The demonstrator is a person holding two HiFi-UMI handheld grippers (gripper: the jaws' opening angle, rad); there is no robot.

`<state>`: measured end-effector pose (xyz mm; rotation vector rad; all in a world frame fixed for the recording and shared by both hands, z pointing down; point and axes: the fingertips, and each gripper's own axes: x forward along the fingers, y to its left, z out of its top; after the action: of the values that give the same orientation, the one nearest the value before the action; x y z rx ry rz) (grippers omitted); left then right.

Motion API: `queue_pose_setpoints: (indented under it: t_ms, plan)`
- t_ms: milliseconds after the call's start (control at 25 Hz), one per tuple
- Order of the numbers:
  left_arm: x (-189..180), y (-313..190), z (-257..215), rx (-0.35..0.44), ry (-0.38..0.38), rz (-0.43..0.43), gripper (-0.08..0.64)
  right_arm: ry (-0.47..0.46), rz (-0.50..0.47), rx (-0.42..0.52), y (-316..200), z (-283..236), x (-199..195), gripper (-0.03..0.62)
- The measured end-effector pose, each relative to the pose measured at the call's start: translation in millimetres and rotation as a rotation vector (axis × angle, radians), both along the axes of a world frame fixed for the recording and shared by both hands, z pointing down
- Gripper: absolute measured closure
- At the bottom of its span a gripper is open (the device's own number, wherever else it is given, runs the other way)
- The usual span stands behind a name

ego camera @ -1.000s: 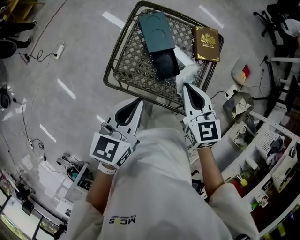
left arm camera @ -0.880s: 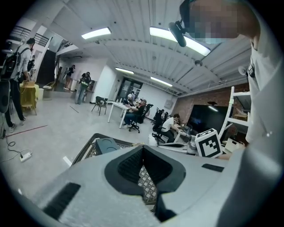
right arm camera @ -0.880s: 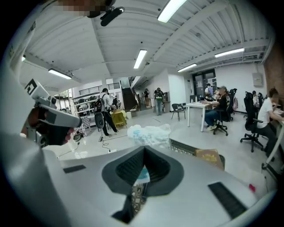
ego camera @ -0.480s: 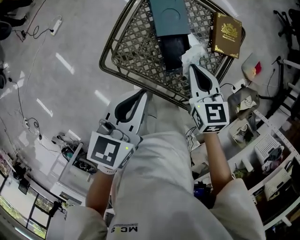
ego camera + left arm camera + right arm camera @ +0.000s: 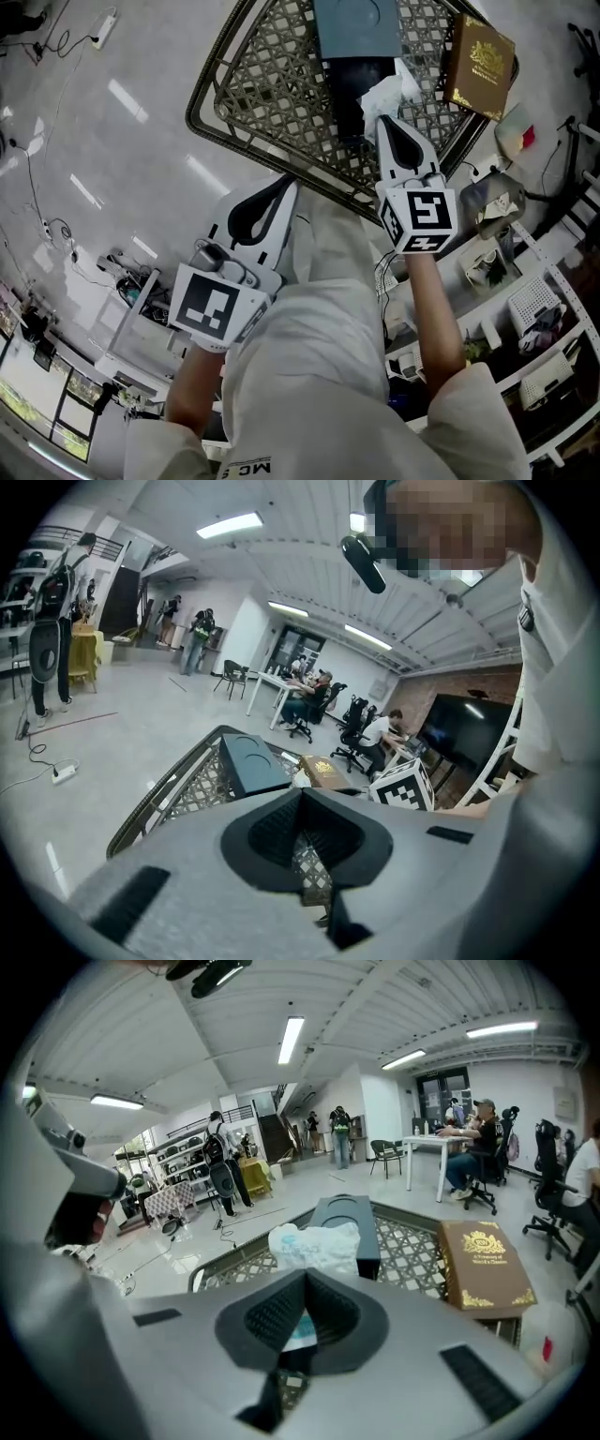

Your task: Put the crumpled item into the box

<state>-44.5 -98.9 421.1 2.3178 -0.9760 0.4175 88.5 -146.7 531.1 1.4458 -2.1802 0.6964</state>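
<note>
One desk [image 5: 272, 94] with a wire-lattice top and a dark raised rim stands at the far side of the head view. Three things are on or above it: one box, one book and one crumpled item.

The box [image 5: 356, 23] is dark teal and lies at the far middle of the lattice, with a black part showing at its near end. The book [image 5: 481, 64], brown with gold print, lies at the far right corner, well apart from the box.

Two hand-held grippers are in view, each carrying one cube with square markers. The right hand-held gripper [image 5: 386, 127] reaches over the near right part of the desk, and its jaws are clamped on the crumpled item [image 5: 386, 92]. This item is white with some teal print. It sticks out past the jaw tips and sits just beside the right edge of the box's black part. Whether it touches the box cannot be told.

In the right gripper view, the crumpled item [image 5: 314, 1246] stands in front of the box [image 5: 342, 1213], with the book [image 5: 483, 1265] to the right.

The left hand-held gripper [image 5: 281, 187] is at the desk's near rim, left of the right one. Its jaws are together with nothing between them; only lattice shows through the gap in the left gripper view.
</note>
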Motion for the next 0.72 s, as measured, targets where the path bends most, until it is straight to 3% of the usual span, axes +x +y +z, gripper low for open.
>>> queue_pose_setpoints:
  t_ms: [440,720]
  plan:
    - [6.5,-0.7,26.1,-0.059,0.009,-0.006,0.538,0.212,-0.206,-0.071,0.0,64.9,-10.3,0.577]
    - [6.9,3.0,32.8,-0.081,0.016,-0.015,0.538,0.268,-0.251,-0.187,6.8,98.9,-11.0,0.577]
